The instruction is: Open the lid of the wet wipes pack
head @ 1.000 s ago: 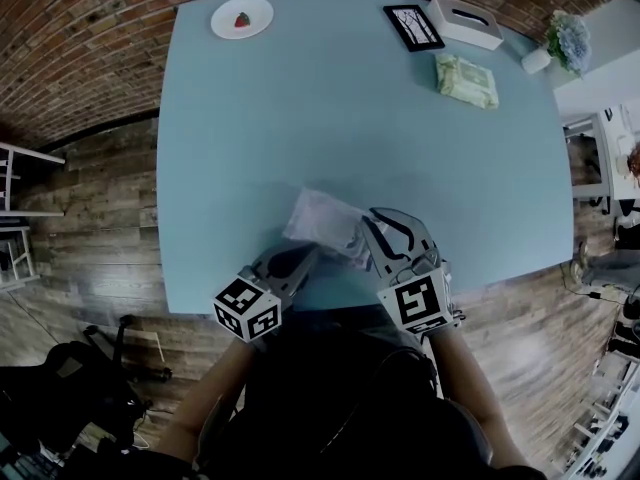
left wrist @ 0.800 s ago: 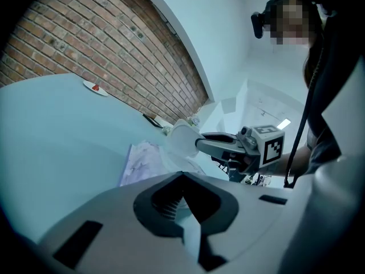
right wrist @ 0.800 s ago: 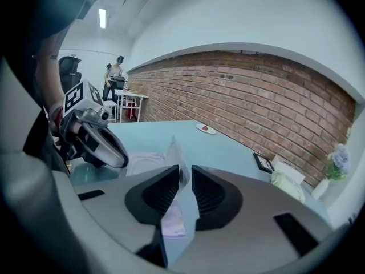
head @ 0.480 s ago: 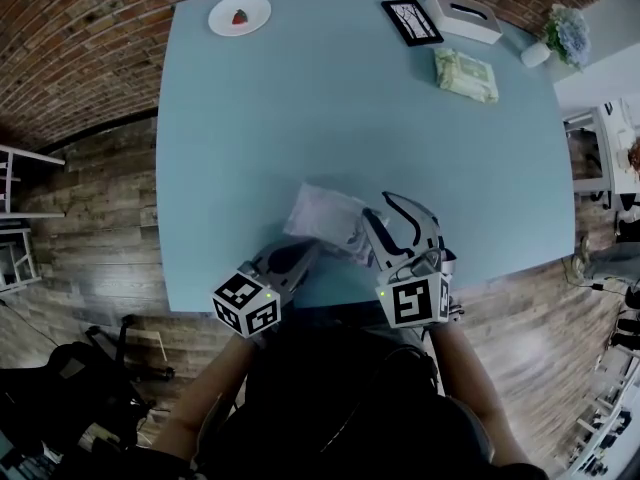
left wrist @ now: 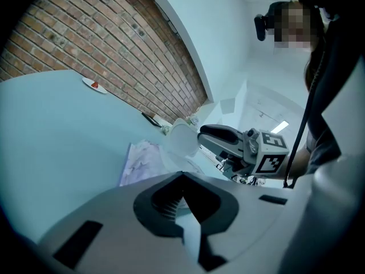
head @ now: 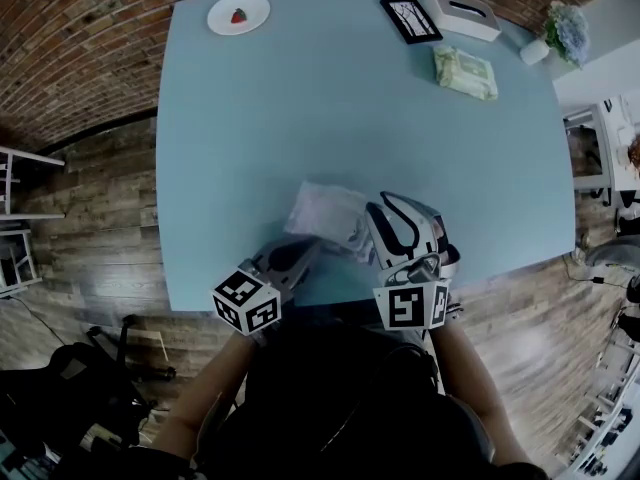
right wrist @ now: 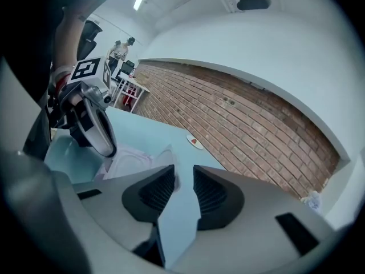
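Soft crinkly-film wipes pack (head: 322, 208), pale print unreadable, at tabletop (head: 350, 98) 6 o'clock edge; left gripper (left wrist: 182, 178) jaws pinch its 7 o'clock corner; right gripper (right wrist: 183, 173), 4 o'clock, jaws spread, just been closing, translucent lid (right wrist: 165, 153) raised at tips, unpinched.

The near edge of the wet wipes pack (head: 325, 211) disappears beneath my left claw (head: 303, 250) and my right claw (head: 373, 223). Just past my right claw's parted jaws the raised lid (right wrist: 165, 154) blurs against one pad; whether they touch I cannot tell. Far ahead, the red bit (head: 239, 16) on the plate (head: 218, 21) is too small to name.
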A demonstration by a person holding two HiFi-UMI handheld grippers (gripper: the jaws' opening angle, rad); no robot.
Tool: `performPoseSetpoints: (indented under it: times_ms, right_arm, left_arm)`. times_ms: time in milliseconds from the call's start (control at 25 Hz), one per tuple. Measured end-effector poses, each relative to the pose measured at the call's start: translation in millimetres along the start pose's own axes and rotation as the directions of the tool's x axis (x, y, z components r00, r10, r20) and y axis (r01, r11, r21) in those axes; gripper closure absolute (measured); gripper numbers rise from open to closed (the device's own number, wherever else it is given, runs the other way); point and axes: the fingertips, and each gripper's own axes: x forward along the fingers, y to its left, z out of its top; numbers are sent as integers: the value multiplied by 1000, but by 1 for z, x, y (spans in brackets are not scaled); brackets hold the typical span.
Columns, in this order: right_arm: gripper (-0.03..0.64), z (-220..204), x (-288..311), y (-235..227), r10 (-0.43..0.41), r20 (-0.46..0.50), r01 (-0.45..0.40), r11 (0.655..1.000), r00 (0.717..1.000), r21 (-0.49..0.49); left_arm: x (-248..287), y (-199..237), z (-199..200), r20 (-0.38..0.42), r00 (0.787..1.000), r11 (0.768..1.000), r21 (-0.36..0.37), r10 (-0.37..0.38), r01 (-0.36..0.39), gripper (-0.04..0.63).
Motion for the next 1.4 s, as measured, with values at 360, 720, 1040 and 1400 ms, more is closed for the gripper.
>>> performPoseSetpoints:
  times_ms: [360,720,1040,1400]
  right_arm:
    - [560,3,-3,9,-6,5,6,995,1000,-96]
    - [575,1,-2,15,5,-6,-6,981,1000,-194]
    - [575,-5,2,10,14,-21,-17,989,1000,-149]
    - [575,-13,10,4,28,-44,-32,994,999,-102]
  left_arm:
    - [0,-1,1,0,1000,1000,-5,-3,3,584]
    - [1,0,1,5,1000,1000,-12,-1,1,584]
    - [0,0,1,5,1000,1000,-11,7,-7,584]
    - [1,-1,1,9,1000,1000,-15,17,-17,584]
